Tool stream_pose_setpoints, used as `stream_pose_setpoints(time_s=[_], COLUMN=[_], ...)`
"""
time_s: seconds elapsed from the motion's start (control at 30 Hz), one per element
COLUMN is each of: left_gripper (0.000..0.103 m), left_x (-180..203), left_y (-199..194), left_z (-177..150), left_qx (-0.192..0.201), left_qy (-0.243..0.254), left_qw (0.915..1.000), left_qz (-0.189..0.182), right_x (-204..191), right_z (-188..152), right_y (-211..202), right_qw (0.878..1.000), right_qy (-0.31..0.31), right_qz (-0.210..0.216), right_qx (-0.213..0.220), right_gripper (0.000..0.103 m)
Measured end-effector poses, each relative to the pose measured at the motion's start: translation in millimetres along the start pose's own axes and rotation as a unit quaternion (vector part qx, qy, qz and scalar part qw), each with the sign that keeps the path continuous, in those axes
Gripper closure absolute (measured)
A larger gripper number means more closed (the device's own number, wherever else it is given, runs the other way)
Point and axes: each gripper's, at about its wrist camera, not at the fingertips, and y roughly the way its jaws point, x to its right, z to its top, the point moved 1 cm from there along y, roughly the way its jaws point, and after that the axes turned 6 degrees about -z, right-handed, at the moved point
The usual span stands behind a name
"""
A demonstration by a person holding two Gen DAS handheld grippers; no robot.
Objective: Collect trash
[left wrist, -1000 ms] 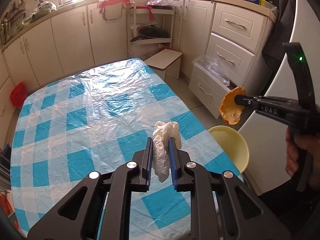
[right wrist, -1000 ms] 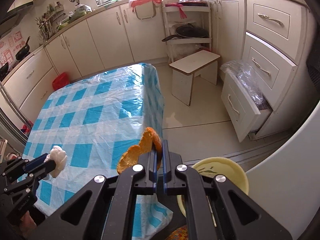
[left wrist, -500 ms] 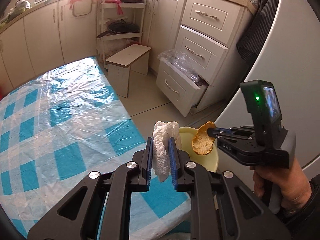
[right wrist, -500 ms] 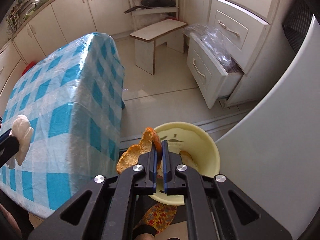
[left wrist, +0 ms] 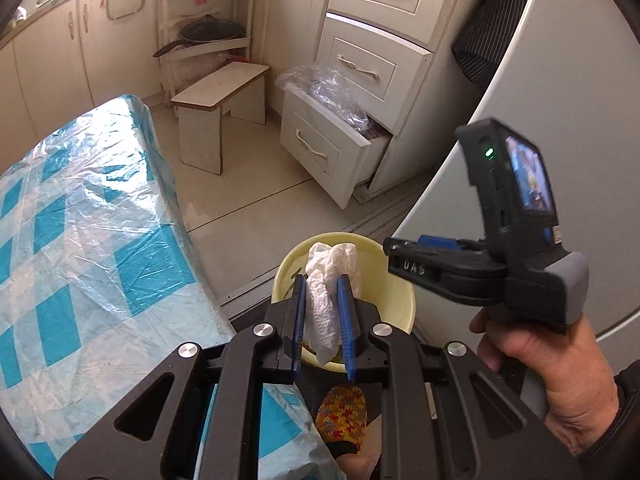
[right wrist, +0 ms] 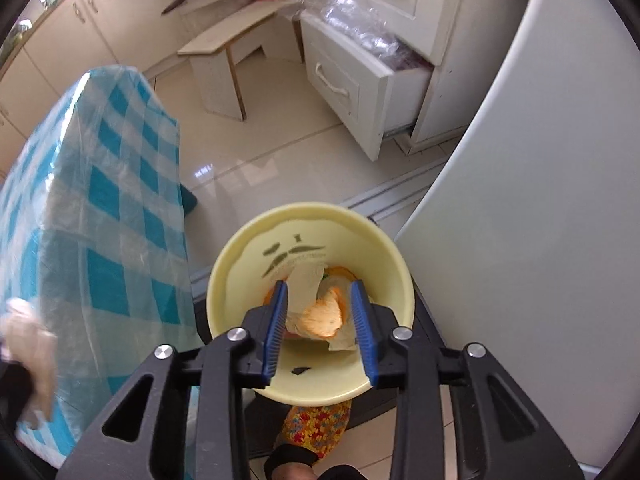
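A pale yellow bin stands on the floor between the table and a white appliance; it also shows in the left wrist view. My right gripper is open above the bin, and an orange peel lies inside with paper scraps. My left gripper is shut on a crumpled white paper tissue, held over the bin's near rim. The right gripper shows in the left wrist view just right of the tissue. The tissue appears blurred at the left edge of the right wrist view.
A table with a blue-checked plastic cloth is on the left. A white appliance side stands close on the right. An open drawer with plastic bags and a small wooden stool stand on the far floor.
My right gripper has opened and dropped the orange peel into the bin. My left gripper has carried the tissue off the table to above the bin.
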Motion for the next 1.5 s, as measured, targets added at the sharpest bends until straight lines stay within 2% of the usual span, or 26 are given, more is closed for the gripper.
stream_pose_setpoints(time_s=[0.2,0.3,0.43,0.57,0.63,0.7,0.97,1.13,1.5], left_gripper=[0.088,0.088,0.088,0.077,0.059,0.054,0.044,0.025,0.015], left_x=[3,9,21,31,35,37,23,11,-21], left_y=[22,34,53,71,76,78,57,22,-51], left_z=[-2,2,7,12,13,15,14,6,-13], left_qx=[-0.021,-0.029,-0.040,-0.054,-0.057,-0.056,-0.046,-0.020,0.013], left_qy=[-0.007,-0.010,-0.018,-0.023,-0.025,-0.027,-0.047,-0.045,-0.050], left_qw=[0.9997,0.9995,0.9989,0.9981,0.9980,0.9980,0.9978,0.9984,0.9938], left_qz=[-0.003,-0.007,-0.014,-0.018,-0.016,-0.013,-0.006,0.029,0.099], right_x=[6,12,27,42,46,49,51,47,28], right_z=[13,17,20,21,22,23,20,18,-14], right_y=[-56,-82,-113,-133,-137,-136,-142,-145,-160], right_qw=[0.994,0.987,0.973,0.959,0.956,0.955,0.951,0.952,0.958], right_qy=[0.031,0.051,0.089,0.124,0.134,0.141,0.146,0.133,0.079], right_qz=[0.028,0.044,0.045,0.039,0.041,0.046,0.057,0.050,0.017], right_qx=[0.097,0.146,0.210,0.253,0.259,0.257,0.268,0.272,0.277], right_gripper=[0.045,0.039,0.032,0.028,0.028,0.028,0.027,0.025,0.017])
